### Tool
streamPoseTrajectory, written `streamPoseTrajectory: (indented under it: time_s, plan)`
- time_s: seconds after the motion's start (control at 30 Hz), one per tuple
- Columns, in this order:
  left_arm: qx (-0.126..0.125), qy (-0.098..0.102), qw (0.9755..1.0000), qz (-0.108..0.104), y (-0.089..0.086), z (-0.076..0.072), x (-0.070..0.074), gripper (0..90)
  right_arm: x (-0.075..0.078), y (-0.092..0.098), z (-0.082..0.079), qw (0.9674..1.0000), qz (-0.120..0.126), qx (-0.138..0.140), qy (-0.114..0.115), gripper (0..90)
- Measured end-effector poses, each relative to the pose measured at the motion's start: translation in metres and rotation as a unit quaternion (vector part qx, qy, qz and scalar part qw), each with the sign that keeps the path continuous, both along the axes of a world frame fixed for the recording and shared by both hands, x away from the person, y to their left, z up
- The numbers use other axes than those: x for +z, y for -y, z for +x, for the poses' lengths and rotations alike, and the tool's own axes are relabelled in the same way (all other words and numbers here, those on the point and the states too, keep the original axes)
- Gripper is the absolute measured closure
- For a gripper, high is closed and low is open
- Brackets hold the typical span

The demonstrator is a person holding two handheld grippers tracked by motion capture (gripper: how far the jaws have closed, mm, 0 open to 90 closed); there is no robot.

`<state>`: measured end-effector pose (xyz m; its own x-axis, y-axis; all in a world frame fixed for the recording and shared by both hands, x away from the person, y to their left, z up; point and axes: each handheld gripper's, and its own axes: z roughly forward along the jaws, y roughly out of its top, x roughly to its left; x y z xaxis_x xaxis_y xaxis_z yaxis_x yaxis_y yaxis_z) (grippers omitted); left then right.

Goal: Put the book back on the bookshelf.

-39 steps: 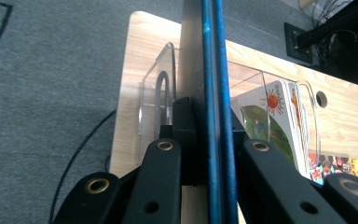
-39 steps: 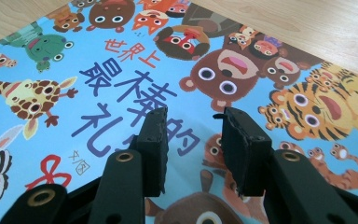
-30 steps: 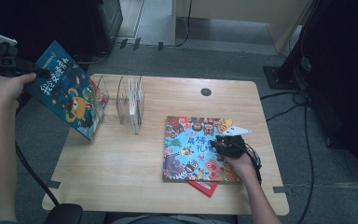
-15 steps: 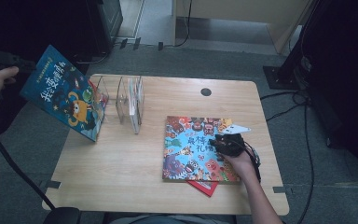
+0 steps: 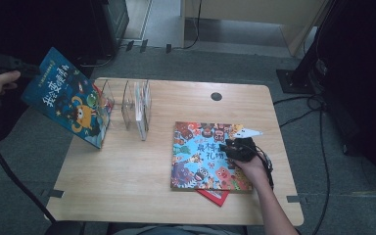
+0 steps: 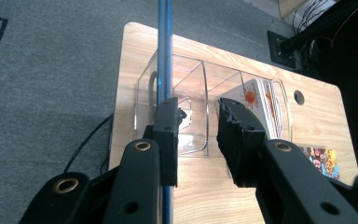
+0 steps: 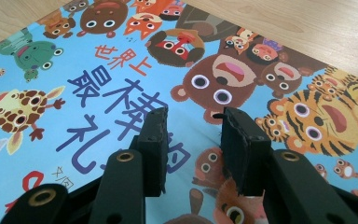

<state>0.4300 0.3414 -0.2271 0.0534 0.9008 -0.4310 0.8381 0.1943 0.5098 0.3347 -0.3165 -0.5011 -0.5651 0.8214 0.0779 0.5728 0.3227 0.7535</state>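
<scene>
The work in hand looks like filing picture books into the clear organiser (image 5: 127, 105) at the back left of the worktop (image 5: 127, 196). One slot already holds a few thin books (image 5: 141, 100) standing upright, so part of the job seems done. The blue book (image 5: 71, 103) is at the organiser's left end, tilted, its lower corner down by the outer compartment and its top leaning out over the worktop's edge. The left hand-held gripper (image 6: 198, 126) has just been opening: its jaws stand apart, with the book's blue edge (image 6: 165, 46) lying against the left jaw (the other jaw is clear of it), so I judge the book released or nearly so, though not yet upright. The right hand-held gripper (image 7: 193, 140) rests on the animal-cover book (image 5: 200, 156) lying flat at the front right, jaws apart and gripping nothing. That book and the red one (image 5: 215, 196) beneath it remain to be filed.
</scene>
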Motion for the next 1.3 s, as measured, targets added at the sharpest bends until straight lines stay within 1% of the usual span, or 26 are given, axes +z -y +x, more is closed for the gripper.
streamPoseTrajectory:
  time_s: [0.17,0.23,0.27,0.33,0.37,0.4,0.47,0.57,0.6,0.67,0.7,0.73,0.77,0.87,0.93,1.03,1.13,1.17,1.23,1.3]
  plan:
    - [-0.015,0.004,0.9999,-0.002,0.011,-0.001,0.005,68.3,0.0,0.0,0.001,1.0,0.0,0.001,0.0,61.8]
    - [-0.023,0.004,0.9997,0.007,0.019,-0.001,0.008,67.5,0.0,0.0,0.002,1.0,0.0,0.001,-0.001,61.8]
    - [-0.032,0.005,0.9994,0.007,0.023,-0.002,0.009,67.1,0.0,0.0,0.002,1.0,0.001,0.001,-0.002,61.8]
    - [-0.038,0.006,0.9991,0.015,0.033,-0.002,0.011,66.3,0.0,0.0,0.003,1.0,-0.001,0.001,0.0,61.8]
    - [-0.043,0.006,0.9989,0.018,0.037,-0.002,0.012,65.8,0.0,0.0,0.004,1.0,0.0,0.001,-0.001,61.8]
    - [-0.051,0.009,0.9985,0.018,0.042,-0.003,0.013,65.4,0.001,0.0,0.004,1.0,-0.001,0.001,-0.002,61.3]
    - [-0.062,0.014,0.9976,0.025,0.052,-0.005,0.014,64.7,0.001,0.0,0.004,1.0,0.001,0.0,-0.004,61.2]
    - [-0.08,0.018,0.996,0.036,0.066,-0.007,0.013,63.8,0.0,0.0,0.005,1.0,0.003,0.0,-0.002,60.9]
    - [-0.085,0.018,0.9956,0.035,0.071,-0.007,0.012,63.4,0.0,0.001,0.006,1.0,0.005,0.0,-0.004,60.9]
    - [-0.1,0.019,0.9943,0.032,0.081,-0.009,0.009,62.0,0.001,0.002,0.007,1.0,0.007,-0.001,-0.005,60.9]
    - [-0.102,0.02,0.994,0.032,0.086,-0.01,0.006,59.6,0.001,0.002,0.007,1.0,0.008,-0.001,-0.005,60.9]
    - [-0.105,0.022,0.9935,0.037,0.092,-0.011,0.004,58.0,0.001,0.003,0.008,1.0,0.008,-0.001,-0.003,60.8]
    - [-0.112,0.025,0.9925,0.041,0.097,-0.012,0.001,57.3,0.001,0.004,0.009,0.9999,0.01,-0.003,-0.004,60.6]
    - [-0.127,0.031,0.9905,0.044,0.112,-0.014,-0.009,54.9,0.002,0.007,0.011,0.9999,0.012,-0.006,-0.004,60.0]
    - [-0.139,0.032,0.9891,0.039,0.122,-0.017,-0.015,53.6,0.003,0.009,0.012,0.9998,0.015,-0.01,-0.005,59.7]
    - [-0.158,0.037,0.9858,0.043,0.137,-0.021,-0.025,51.2,0.003,0.013,0.015,0.9998,0.017,-0.012,-0.005,59.0]
    - [-0.171,0.035,0.9836,0.043,0.15,-0.025,-0.036,49.4,0.004,0.015,0.018,0.9997,0.02,-0.014,-0.005,57.8]
    - [-0.173,0.034,0.9835,0.041,0.154,-0.026,-0.039,49.3,0.004,0.016,0.019,0.9997,0.021,-0.015,-0.002,57.3]
    - [-0.181,0.033,0.9823,0.037,0.162,-0.029,-0.047,49.0,0.004,0.017,0.02,0.9996,0.023,-0.016,0.002,57.0]
    - [-0.187,0.03,0.9812,0.036,0.17,-0.032,-0.055,48.6,0.004,0.018,0.022,0.9995,0.028,-0.015,0.0,57.0]
